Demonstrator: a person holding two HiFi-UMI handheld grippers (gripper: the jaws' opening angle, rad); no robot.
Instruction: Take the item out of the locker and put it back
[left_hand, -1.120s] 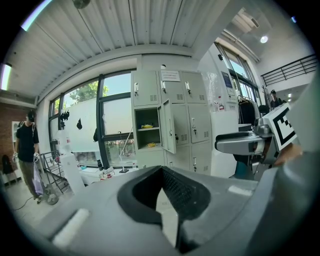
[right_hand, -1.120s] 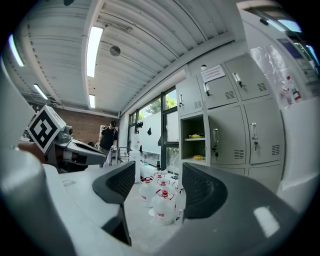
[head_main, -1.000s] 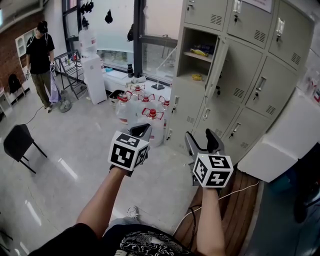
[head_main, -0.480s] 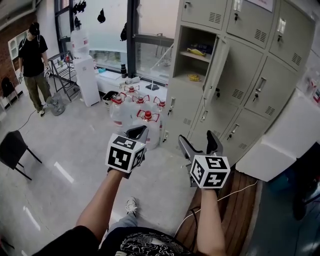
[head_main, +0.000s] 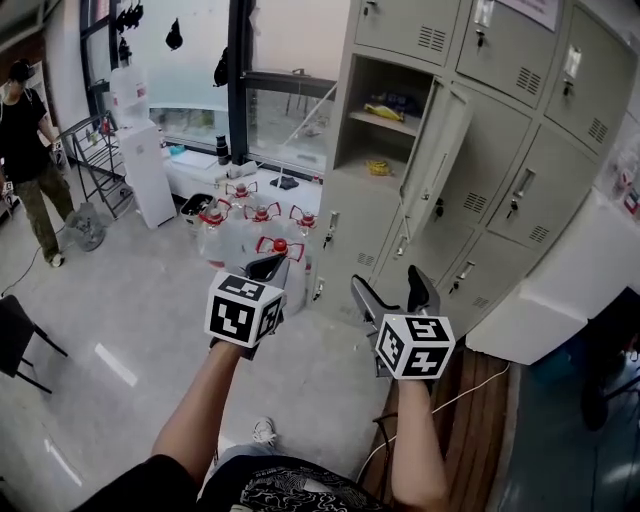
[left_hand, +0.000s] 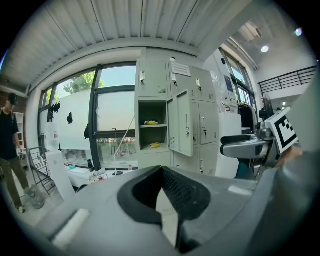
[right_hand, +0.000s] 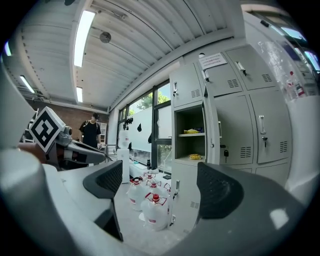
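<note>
Left gripper (head_main: 268, 266): jaws together, empty. Right gripper (head_main: 390, 283): jaws just opened wide, empty. Open locker (head_main: 362, 85) at upper centre

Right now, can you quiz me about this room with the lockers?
1. True or false: the open locker is empty.
2. The caps on the water jugs are: A blue, B red, C green?
3. Which tool is shut, the left tool or the right tool?
Key: 1 false, yellow items lie on its shelves. 2 B. 3 left; the right tool's jaws have just been opening, nothing between them.
</note>
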